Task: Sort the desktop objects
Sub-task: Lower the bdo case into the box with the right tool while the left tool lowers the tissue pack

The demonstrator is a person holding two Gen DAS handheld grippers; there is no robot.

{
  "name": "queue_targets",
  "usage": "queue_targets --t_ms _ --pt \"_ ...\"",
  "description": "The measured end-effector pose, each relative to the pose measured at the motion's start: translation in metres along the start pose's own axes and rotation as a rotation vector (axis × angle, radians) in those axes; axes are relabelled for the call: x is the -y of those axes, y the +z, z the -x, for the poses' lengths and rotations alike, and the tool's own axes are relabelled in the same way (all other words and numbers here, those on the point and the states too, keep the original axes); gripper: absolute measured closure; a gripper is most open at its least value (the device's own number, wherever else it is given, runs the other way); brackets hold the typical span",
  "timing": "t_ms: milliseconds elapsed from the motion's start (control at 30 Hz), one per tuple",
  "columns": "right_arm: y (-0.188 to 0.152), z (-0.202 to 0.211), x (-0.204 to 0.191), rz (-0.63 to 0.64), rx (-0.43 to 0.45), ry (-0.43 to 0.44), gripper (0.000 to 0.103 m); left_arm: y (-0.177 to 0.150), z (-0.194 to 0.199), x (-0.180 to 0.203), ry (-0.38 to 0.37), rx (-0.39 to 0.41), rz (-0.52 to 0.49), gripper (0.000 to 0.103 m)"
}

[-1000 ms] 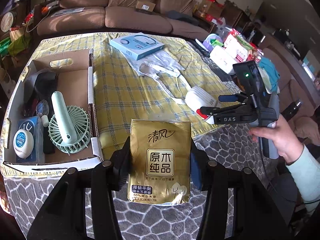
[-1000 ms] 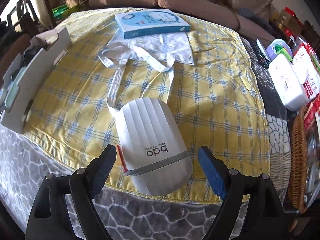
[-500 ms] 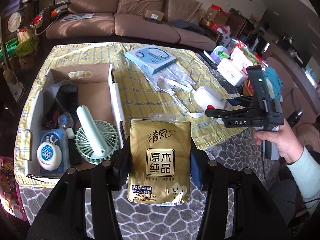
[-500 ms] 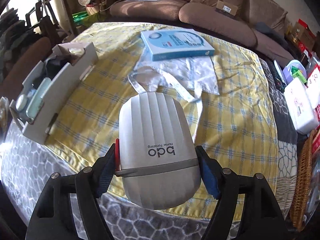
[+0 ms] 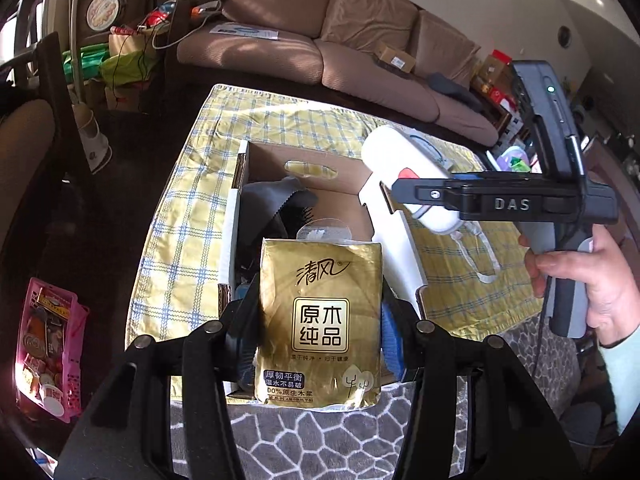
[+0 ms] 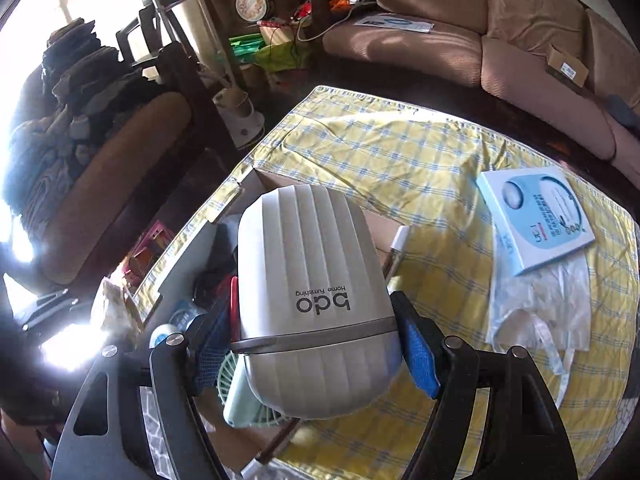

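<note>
Left wrist: tissue pack (image 5: 319, 322) gripped.

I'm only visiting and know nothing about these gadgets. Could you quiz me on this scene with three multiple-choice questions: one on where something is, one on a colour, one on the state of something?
1. Where does the blue box lie?
A. on the checked cloth
B. inside the carton
C. on the sofa

2. What colour is the tissue pack in the left tool?
A. green
B. gold
C. red

3. What is the right tool doing?
A. gaping with nothing in it
B. lying flat on the cloth
C. shut on the white case, held over the carton

Answers:
1. A: the right view shows it flat on the yellow cloth, beside a clear plastic bag.
2. B: the wrapper between the blue pads is shiny gold with dark print.
3. C: both pads press the case's sides, and the carton's contents show beneath it.
</note>
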State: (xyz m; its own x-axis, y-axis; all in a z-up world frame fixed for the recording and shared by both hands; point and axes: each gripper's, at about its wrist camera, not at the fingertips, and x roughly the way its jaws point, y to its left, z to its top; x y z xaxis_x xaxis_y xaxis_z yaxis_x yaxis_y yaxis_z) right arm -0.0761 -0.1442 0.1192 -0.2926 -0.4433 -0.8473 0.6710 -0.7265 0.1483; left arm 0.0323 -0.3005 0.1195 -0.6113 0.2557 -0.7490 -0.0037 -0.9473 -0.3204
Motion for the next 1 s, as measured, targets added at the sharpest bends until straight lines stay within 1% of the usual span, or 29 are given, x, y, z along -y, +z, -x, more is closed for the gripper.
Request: queue_targets --t_ms 33,167,300,367,400,433,533,600,667,700,767,867,900,967,1000 --pt "0.006 -0.012 -0.006 0.010 -0.011 -0.007 0.026 0.001 -0.003 -0.003 -0.003 0.006 0.006 0.056" --pt "0.017 -0.051 -0.020 0.078 -0.059 -0.100 0.026 -0.002 -0.011 -0.015 -0.044 0.022 0.065 0.056" --pt "0.009 -0.079 -0.010 0.023 -0.107 -0.115 0.026 -0.003 -0.017 -0.022 -0.086 0.026 0.109 0.055" --pt "0.004 -0.091 -0.010 0.038 -0.130 -0.158 0.026 -0.002 -0.016 -0.021 -0.090 0.032 0.102 0.055" --pt "0.003 -0.095 -0.009 0.032 -0.137 -0.158 0.026 -0.001 -0.017 -0.021 -0.083 0.030 0.091 0.055" --pt "0.003 -0.096 -0.010 0.034 -0.132 -0.172 0.026 -0.001 -0.018 -0.021 -0.079 0.028 0.085 0.055" --pt "0.006 -0.098 -0.014 0.029 -0.144 -0.209 0.027 -0.002 -0.021 -0.024 -0.107 0.021 0.110 0.055" --pt "0.008 -0.100 -0.011 -0.035 -0.164 -0.220 0.026 -0.002 -0.022 -0.025 -0.115 0.019 0.122 0.055" --pt "0.010 -0.095 -0.011 -0.095 -0.171 -0.197 0.025 -0.001 -0.020 -0.026 -0.121 0.023 0.127 0.055" --pt "0.012 -0.088 -0.011 -0.112 -0.158 -0.188 0.025 -0.001 -0.019 -0.026 -0.119 0.023 0.124 0.055" --pt "0.018 -0.074 -0.011 -0.121 -0.123 -0.199 0.021 0.000 -0.016 -0.024 -0.114 0.025 0.111 0.055" --pt "0.030 -0.056 -0.012 -0.077 -0.072 -0.215 0.021 0.001 -0.014 -0.025 -0.113 0.026 0.108 0.055" --pt "0.034 -0.053 -0.014 -0.040 -0.054 -0.233 0.021 0.001 -0.014 -0.026 -0.118 0.028 0.115 0.055" --pt "0.041 -0.053 -0.022 0.035 -0.050 -0.275 0.023 0.002 -0.013 -0.027 -0.122 0.031 0.120 0.055" --pt "0.044 -0.055 -0.027 0.066 -0.050 -0.268 0.032 0.002 -0.012 -0.027 -0.122 0.032 0.120 0.055"
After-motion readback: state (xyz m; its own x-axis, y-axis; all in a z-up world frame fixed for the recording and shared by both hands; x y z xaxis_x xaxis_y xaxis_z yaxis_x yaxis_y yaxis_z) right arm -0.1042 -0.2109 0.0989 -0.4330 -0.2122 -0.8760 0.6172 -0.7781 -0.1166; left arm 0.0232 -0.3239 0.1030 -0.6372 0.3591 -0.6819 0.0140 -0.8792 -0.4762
